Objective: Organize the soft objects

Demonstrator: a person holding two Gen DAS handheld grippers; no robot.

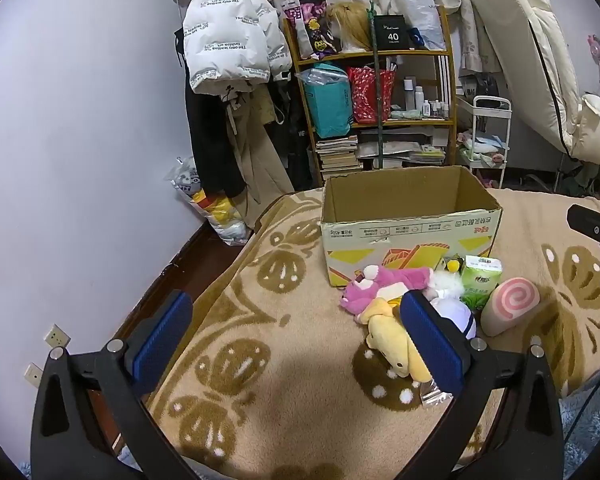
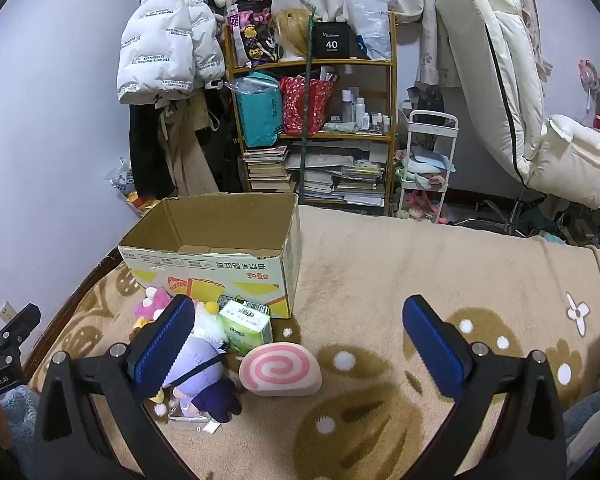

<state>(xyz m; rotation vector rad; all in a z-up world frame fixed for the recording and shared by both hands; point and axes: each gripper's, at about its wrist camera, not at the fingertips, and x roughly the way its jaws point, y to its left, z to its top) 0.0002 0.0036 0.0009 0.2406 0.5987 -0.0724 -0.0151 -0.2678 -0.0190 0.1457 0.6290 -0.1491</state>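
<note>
Box: open brown cardboard carton with yellow and red print [image 1: 410, 236] stands on the beige blanket with brown butterfly pattern [image 1: 284, 392]; what shows of its inside looks empty, though the near part of the floor is hidden by the front wall
Pile: every soft thing lies outside, bunched against the carton's front wall
Pink plush: fuzzy pink toy [image 1: 384, 284] touching the carton
Yellow plush: floppy yellow toy [image 1: 392, 340] nearest the left gripper
Purple plush: lilac doll with dark purple feet [image 2: 204, 380], partly behind a blue pad
Tissue pack: green and white soft pack [image 2: 248, 326] upright beside the carton
Swirl cushion: cream roll-shaped pillow with pink spiral [image 2: 280, 368] at the pile's right edge
Left gripper [image 1: 300, 340]: jaws spread wide, nothing between them, above the blanket
Right gripper [image 2: 300, 344]: jaws spread wide, empty, swirl cushion showing between them
Progress: judged as barely begun; nothing packed, all items left to move
</note>
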